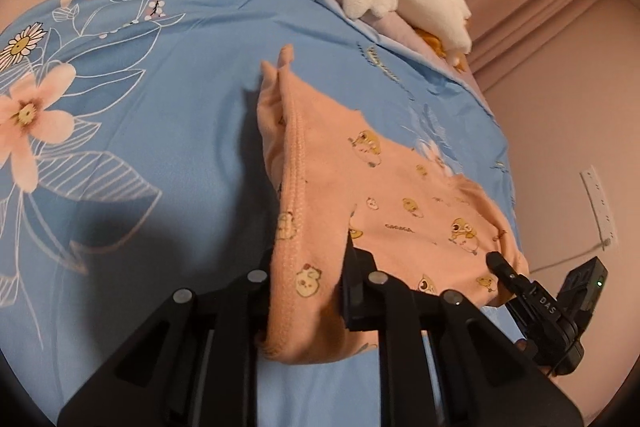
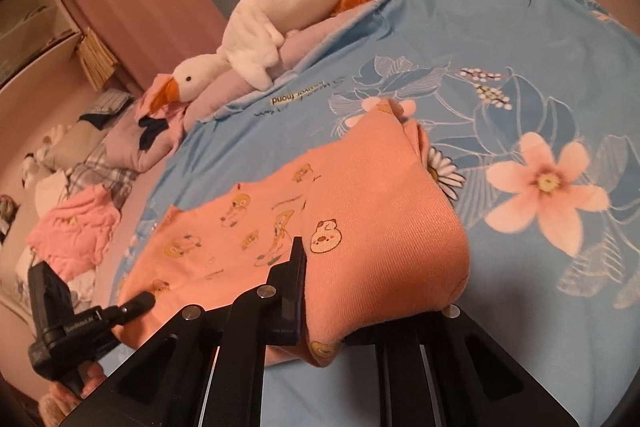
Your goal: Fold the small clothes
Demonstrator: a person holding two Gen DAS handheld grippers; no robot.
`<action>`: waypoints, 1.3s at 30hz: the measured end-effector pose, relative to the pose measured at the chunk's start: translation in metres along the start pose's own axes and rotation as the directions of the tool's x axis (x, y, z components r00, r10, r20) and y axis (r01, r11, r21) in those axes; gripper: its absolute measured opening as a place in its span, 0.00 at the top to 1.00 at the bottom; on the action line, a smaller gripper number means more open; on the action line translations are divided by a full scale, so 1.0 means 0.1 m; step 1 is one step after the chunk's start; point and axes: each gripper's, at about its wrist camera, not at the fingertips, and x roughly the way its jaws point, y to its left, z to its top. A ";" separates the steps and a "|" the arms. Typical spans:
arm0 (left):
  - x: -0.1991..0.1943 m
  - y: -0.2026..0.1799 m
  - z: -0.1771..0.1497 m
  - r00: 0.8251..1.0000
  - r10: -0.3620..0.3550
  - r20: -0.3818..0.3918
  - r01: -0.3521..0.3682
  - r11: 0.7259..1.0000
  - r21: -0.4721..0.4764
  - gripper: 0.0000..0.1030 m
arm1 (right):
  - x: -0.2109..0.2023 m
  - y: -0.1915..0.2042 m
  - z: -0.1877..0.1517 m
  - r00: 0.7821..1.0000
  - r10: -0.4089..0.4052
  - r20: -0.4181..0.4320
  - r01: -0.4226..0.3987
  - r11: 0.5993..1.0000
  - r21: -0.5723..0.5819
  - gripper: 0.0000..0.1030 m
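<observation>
Peach garment point(image 1: 404, 203) lifted over the blue floral bedsheet point(image 1: 152, 131) — left tool point(image 1: 308, 287) clamped on one seamed edge, right tool point(image 2: 340, 291) clamped on the other — plush goose point(image 2: 280, 39) along the far bed edge, bare sheet alongside.

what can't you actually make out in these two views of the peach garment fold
- Left wrist view: left gripper fingertips, wrapped in the peach garment.
- Right wrist view: right gripper, its right finger buried under the same fabric.
- Both views: garment type, bunched up.
- Right wrist view: pink clothes, small and blurred.
</observation>
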 end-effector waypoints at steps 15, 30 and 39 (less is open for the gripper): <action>0.01 -0.02 -0.52 0.992 0.098 -0.078 -0.092 0.993 0.077 0.82 | -0.11 -0.12 -0.37 0.990 -0.115 -0.083 0.115 0.993 0.001 0.87; -0.14 0.02 -0.53 0.970 0.222 -0.096 -0.211 0.971 0.113 0.60 | -0.13 0.39 -0.23 0.975 -0.220 0.022 0.219 0.950 -0.224 0.87; -0.34 0.15 -0.52 0.962 0.267 -0.053 -0.260 0.959 0.113 0.45 | -0.11 0.95 -0.15 0.992 -0.117 0.041 0.123 0.912 -0.391 0.87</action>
